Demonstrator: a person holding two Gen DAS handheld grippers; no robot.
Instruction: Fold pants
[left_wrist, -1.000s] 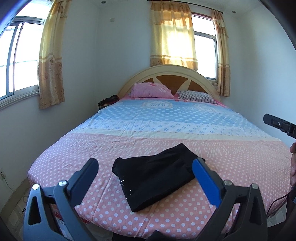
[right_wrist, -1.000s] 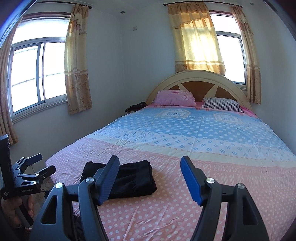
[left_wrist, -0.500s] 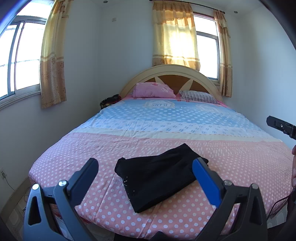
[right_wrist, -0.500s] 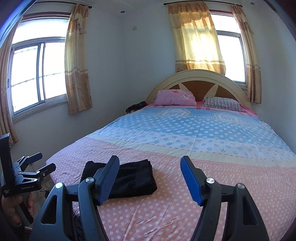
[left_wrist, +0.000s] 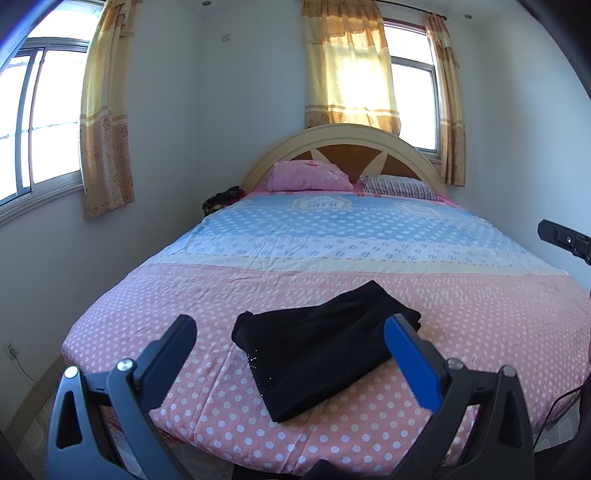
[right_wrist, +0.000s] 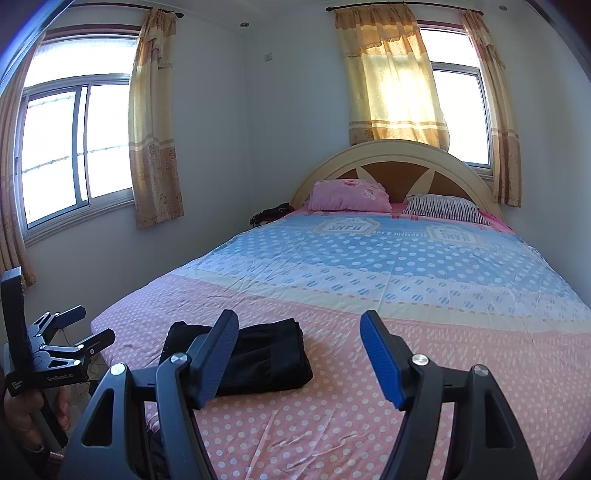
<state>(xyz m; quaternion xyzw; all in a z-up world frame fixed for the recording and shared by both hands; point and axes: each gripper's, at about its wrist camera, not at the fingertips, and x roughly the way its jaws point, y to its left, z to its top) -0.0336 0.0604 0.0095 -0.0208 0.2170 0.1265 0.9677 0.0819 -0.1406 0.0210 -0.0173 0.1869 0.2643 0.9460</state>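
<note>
The folded black pants (left_wrist: 325, 343) lie on the bed (left_wrist: 369, 254), near its foot edge on the pink dotted sheet, with bare sheet on every side. The left gripper (left_wrist: 291, 338) and right gripper (right_wrist: 299, 330) hang short of that edge, fingers spread, pinching nothing.

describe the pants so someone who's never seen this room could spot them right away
Start at the bed with the arched headboard; its cover is blue near the pillows and pink with white dots at the foot. The pants lie folded flat on that pink end. They are the only black thing on the cover.
</note>
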